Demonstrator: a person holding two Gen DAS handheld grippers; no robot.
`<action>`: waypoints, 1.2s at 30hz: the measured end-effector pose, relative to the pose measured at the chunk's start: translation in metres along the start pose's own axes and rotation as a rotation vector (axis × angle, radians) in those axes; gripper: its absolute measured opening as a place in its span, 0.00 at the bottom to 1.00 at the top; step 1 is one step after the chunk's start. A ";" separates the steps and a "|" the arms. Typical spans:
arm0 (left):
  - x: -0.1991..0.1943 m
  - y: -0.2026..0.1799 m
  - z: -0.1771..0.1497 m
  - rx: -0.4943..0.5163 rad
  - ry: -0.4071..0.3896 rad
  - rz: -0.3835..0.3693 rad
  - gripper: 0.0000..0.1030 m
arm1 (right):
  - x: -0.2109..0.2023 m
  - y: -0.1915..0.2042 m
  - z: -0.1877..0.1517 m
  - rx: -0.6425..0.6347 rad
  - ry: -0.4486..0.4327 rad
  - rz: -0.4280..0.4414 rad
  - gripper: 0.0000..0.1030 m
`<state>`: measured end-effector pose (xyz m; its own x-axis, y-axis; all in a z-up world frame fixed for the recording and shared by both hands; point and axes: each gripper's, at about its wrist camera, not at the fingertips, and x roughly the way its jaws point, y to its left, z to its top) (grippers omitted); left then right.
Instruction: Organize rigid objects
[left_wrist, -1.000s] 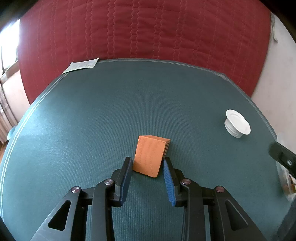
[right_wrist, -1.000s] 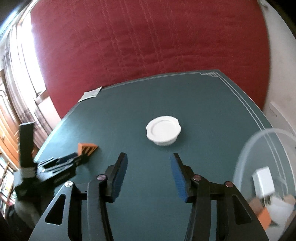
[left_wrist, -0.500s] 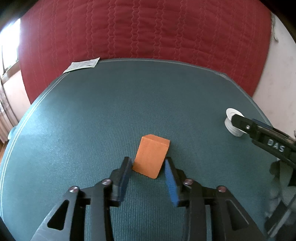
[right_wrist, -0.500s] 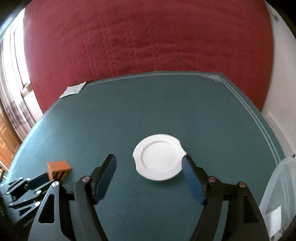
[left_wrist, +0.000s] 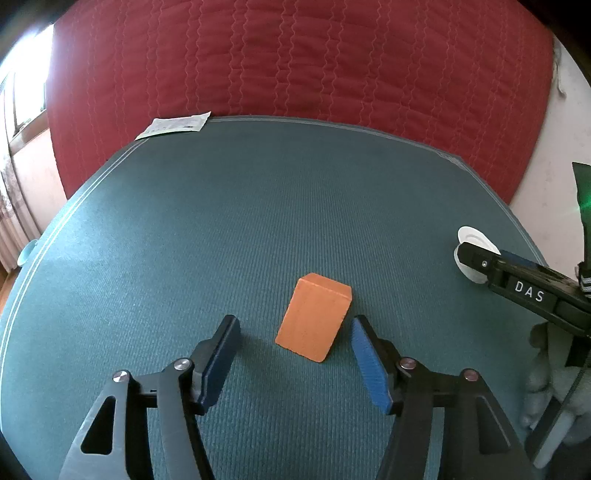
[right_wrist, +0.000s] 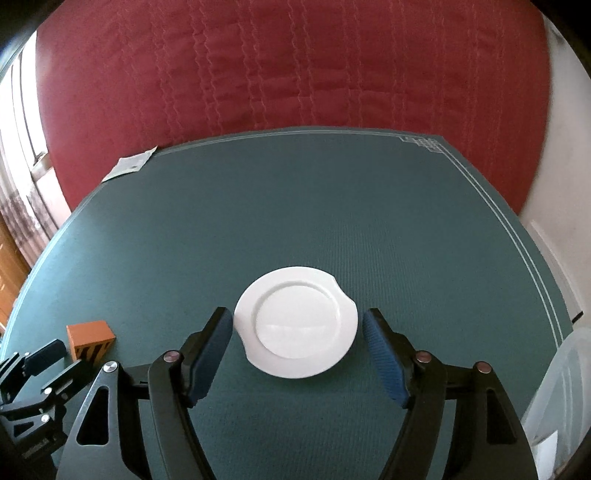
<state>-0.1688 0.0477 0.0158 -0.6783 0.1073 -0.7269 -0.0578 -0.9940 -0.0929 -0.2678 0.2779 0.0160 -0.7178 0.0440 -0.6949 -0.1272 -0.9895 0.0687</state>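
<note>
Left gripper (left_wrist: 295, 354) jaws are opening, releasing the orange rectangular block (left_wrist: 314, 321) onto the near green mat (left_wrist: 258, 221); right gripper (right_wrist: 299, 354), spread wider now, has closed in, straddling the round white plastic lid (right_wrist: 297, 326) untouched, pickup likely next

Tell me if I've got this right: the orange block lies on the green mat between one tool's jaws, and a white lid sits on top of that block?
Not quite. The white lid isn't on the orange block; it lies on the green mat well apart from it, between the right gripper jaws, as the right wrist view shows. The block does lie between the left gripper jaws, which are opening.
</note>
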 end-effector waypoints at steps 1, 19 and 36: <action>0.000 0.000 0.000 0.000 0.001 0.000 0.63 | 0.000 -0.001 -0.001 0.003 0.002 0.005 0.69; 0.004 0.005 0.007 -0.012 0.012 -0.008 0.69 | -0.040 -0.010 -0.047 0.020 -0.007 0.128 0.65; -0.003 -0.008 0.006 0.062 -0.016 -0.043 0.34 | -0.116 -0.010 -0.095 0.036 -0.074 0.173 0.65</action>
<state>-0.1707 0.0553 0.0231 -0.6855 0.1498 -0.7125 -0.1320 -0.9880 -0.0807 -0.1177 0.2699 0.0279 -0.7790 -0.1151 -0.6164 -0.0212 -0.9776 0.2094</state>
